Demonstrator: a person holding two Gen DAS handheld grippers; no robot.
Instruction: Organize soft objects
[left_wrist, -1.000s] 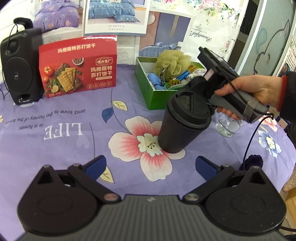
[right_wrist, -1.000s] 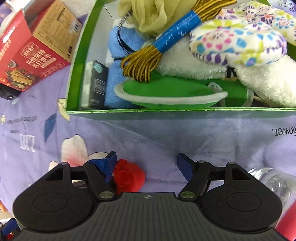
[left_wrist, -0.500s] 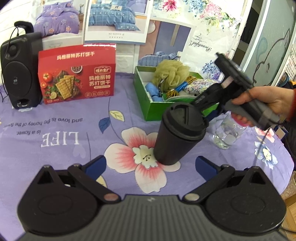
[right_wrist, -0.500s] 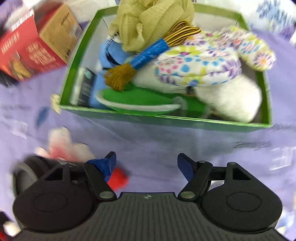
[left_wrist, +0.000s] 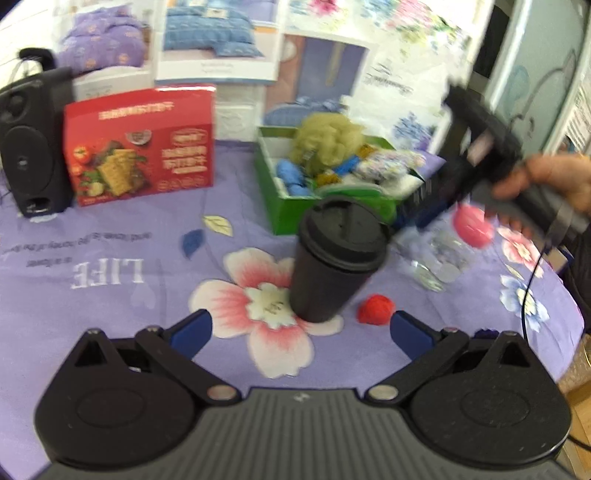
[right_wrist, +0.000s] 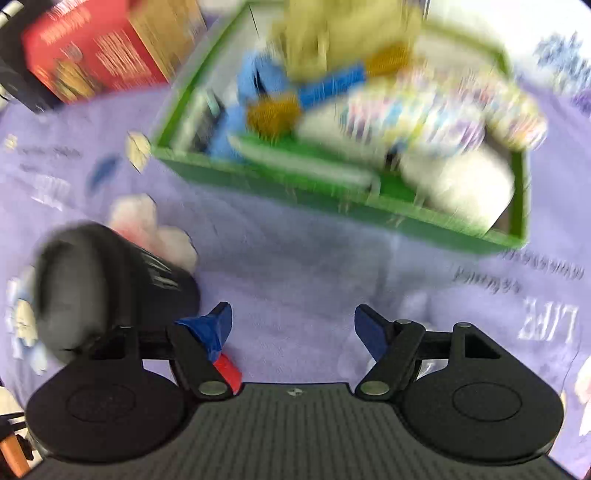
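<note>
Left wrist view: the left gripper (left_wrist: 299, 328), blue-tipped fingers spread wide and holding nothing, hovers low over the purple floral tablecloth (left_wrist: 110, 236). A small red yarn ball (left_wrist: 376, 309) lies on the cloth just ahead of the gripper's right-hand fingertip and just beside the base of a black lidded travel cup (left_wrist: 334, 262), which stands upright between the two fingertips' lines of sight. Beyond the cup sits an open green cardboard box (left_wrist: 280, 206) filled with soft items, among them an olive mesh bath pouf (left_wrist: 327, 138) and a floral fabric piece (left_wrist: 388, 164). The right gripper (left_wrist: 415, 214), held in the person's hand (left_wrist: 557, 181), is raised near the box's front right corner, above a clear plastic bottle with a pink cap (left_wrist: 441, 247). A red cracker box (left_wrist: 138, 142) and a black loudspeaker (left_wrist: 31, 146) stand at the far left. Right wrist view (motion-blurred): the right gripper's jaws stand apart and empty; the red yarn ball (right_wrist: 227, 367) shows only partly, below its left finger, with the black cup (right_wrist: 107, 291) to the left and the green box (right_wrist: 332, 192) well ahead.
</note>
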